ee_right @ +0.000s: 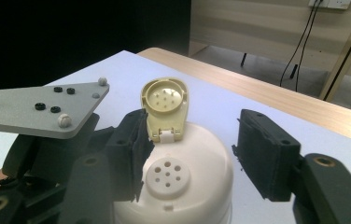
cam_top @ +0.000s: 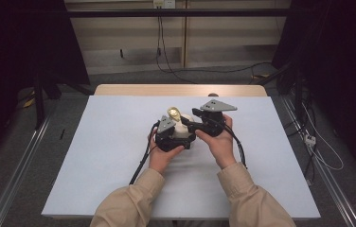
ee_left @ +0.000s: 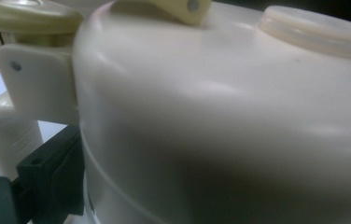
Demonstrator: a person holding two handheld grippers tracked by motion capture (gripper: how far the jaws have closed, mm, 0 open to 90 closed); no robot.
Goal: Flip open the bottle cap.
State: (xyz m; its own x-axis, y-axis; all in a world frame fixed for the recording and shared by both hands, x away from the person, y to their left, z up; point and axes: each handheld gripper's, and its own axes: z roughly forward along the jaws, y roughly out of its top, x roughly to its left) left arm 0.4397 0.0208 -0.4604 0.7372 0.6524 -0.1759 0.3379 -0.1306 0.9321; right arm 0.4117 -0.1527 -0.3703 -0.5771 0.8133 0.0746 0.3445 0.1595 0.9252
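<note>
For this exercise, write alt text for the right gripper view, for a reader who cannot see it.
A cream container stands on a white table, its yellow flip lid open above a disc of holes. The right gripper has its black jaws open either side; another gripper's grey plate sits left.

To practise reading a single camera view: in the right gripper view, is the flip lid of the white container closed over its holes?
No, the yellow flip lid stands raised on its hinge, leaving the holes in the white container uncovered.
</note>
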